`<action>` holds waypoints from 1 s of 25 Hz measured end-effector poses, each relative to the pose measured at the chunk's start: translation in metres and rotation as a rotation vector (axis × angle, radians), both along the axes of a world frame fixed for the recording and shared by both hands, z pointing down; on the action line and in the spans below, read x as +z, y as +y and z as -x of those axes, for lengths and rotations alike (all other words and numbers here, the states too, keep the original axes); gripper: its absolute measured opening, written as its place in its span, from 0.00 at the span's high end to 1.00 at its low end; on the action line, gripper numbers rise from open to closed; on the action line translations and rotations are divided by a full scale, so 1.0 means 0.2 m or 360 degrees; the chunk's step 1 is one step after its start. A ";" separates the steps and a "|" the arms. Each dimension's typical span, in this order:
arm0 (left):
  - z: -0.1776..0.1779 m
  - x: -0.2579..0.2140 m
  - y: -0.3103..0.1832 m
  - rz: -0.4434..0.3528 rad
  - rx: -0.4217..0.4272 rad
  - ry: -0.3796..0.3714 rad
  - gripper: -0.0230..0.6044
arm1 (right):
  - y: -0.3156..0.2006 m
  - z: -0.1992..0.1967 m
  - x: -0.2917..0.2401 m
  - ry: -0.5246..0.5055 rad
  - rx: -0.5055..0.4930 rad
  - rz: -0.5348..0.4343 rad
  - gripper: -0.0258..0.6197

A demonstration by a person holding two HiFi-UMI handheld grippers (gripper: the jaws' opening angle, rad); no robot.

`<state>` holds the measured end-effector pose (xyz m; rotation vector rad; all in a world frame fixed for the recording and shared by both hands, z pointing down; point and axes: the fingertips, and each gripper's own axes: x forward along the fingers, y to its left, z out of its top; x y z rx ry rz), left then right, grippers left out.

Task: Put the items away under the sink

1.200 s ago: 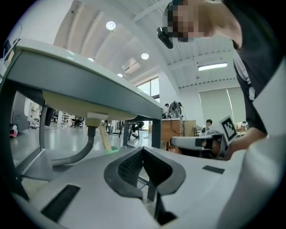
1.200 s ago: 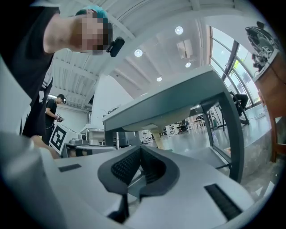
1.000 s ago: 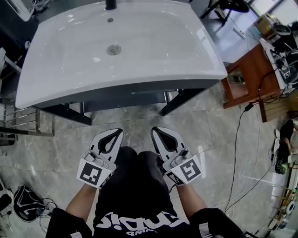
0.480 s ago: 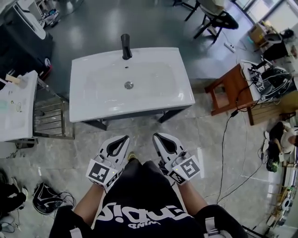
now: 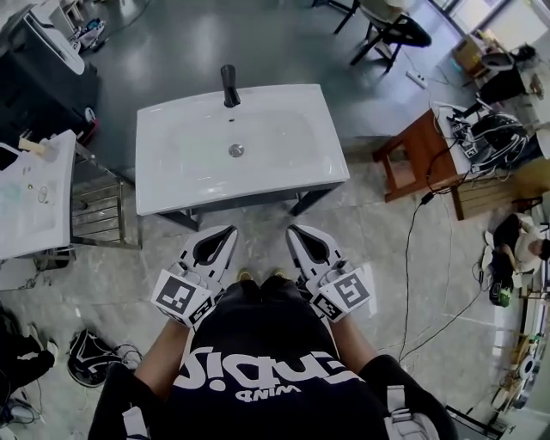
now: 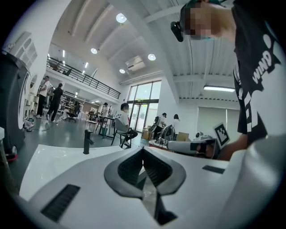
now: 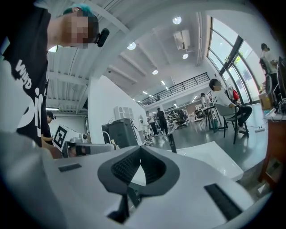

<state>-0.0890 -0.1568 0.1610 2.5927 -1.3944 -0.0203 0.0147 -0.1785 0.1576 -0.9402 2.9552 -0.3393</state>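
A white sink basin point(image 5: 284, 163) with a black faucet point(image 5: 229, 86) stands on a dark cabinet ahead of me. The space under it is hidden from above. My left gripper point(image 5: 229, 232) and right gripper point(image 5: 293, 231) are held side by side in front of my body, pointing toward the sink and short of its front edge. Both have their jaws closed tip to tip with nothing between them. In the left gripper view the left gripper point(image 6: 143, 150) shows the basin and faucet point(image 6: 86, 142) beyond it. The right gripper point(image 7: 140, 150) shows the same in its own view.
A brown wooden stool point(image 5: 412, 150) stands right of the sink, with cables point(image 5: 412, 258) trailing over the marble floor. A white counter point(image 5: 34, 193) and a metal rack point(image 5: 99, 210) are at the left. A black bag point(image 5: 90, 357) lies at lower left, and a chair point(image 5: 387, 21) stands behind.
My view has pulled back and up: the sink now looks smaller and farther away. Both grippers stay shut in front of my body.
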 end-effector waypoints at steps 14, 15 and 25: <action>-0.07 -0.17 -0.03 -0.0118 -0.0060 -0.0082 0.93 | -0.05 -0.08 -0.10 -0.0013 -0.0075 -0.0103 0.93; -0.07 -0.18 -0.03 -0.0124 -0.0066 -0.0092 0.93 | -0.05 -0.09 -0.10 -0.0011 -0.0078 -0.0104 0.93; -0.06 -0.19 -0.03 -0.0139 -0.0113 -0.0135 0.93 | -0.05 -0.06 -0.10 -0.0007 -0.0127 -0.0117 0.93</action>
